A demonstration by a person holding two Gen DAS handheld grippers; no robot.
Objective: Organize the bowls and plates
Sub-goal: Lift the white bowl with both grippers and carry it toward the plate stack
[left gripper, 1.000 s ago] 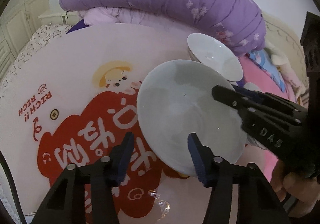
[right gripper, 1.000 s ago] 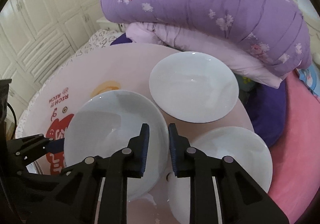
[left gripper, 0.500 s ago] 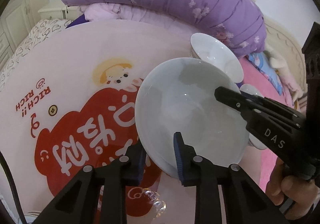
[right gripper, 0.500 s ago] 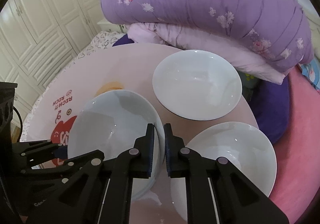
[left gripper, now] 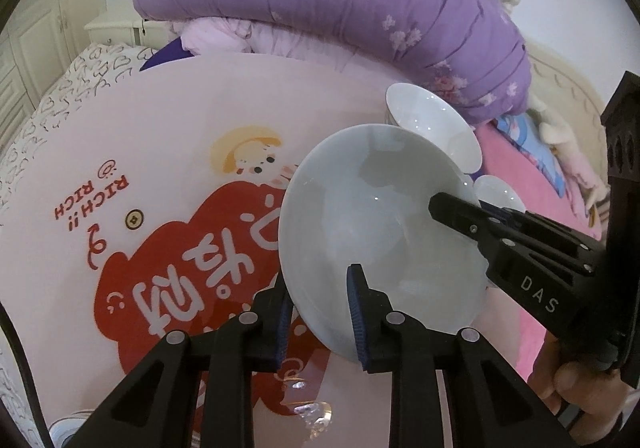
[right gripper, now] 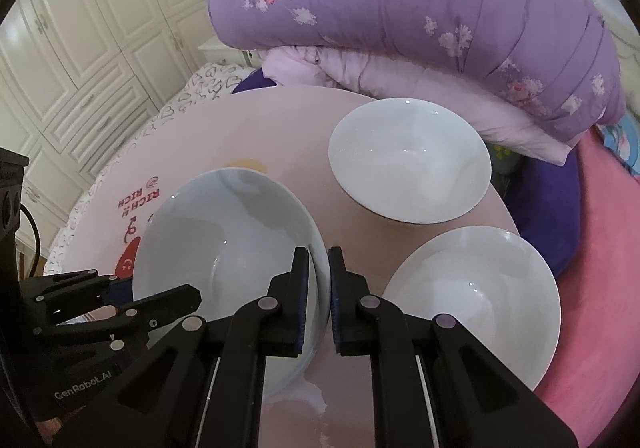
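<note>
A pale white bowl (left gripper: 384,232) hangs tilted over the round pink table (left gripper: 168,120), held from two sides. My left gripper (left gripper: 318,288) is shut on its near rim, blue pads on either side of the wall. My right gripper (left gripper: 460,208) reaches in from the right and clamps the opposite rim. In the right wrist view that bowl (right gripper: 228,240) sits left of centre, with my right gripper (right gripper: 319,260) shut on its right rim and my left gripper (right gripper: 160,290) on its left edge. Two more white bowls (right gripper: 408,160) (right gripper: 476,296) rest on the table to the right.
A folded purple flowered quilt (left gripper: 340,8) is piled behind the table. Pink bedding (right gripper: 592,248) lies to the right and cream wardrobe doors (right gripper: 80,48) stand at the left. A small clear shiny object (left gripper: 312,412) lies near the table's front edge. A hand (left gripper: 580,392) holds the right gripper.
Both grippers have shut: the left jaws closed from wide apart onto the bowl's near rim, and the right jaws pinched its other rim. The bowl has tilted slightly.
</note>
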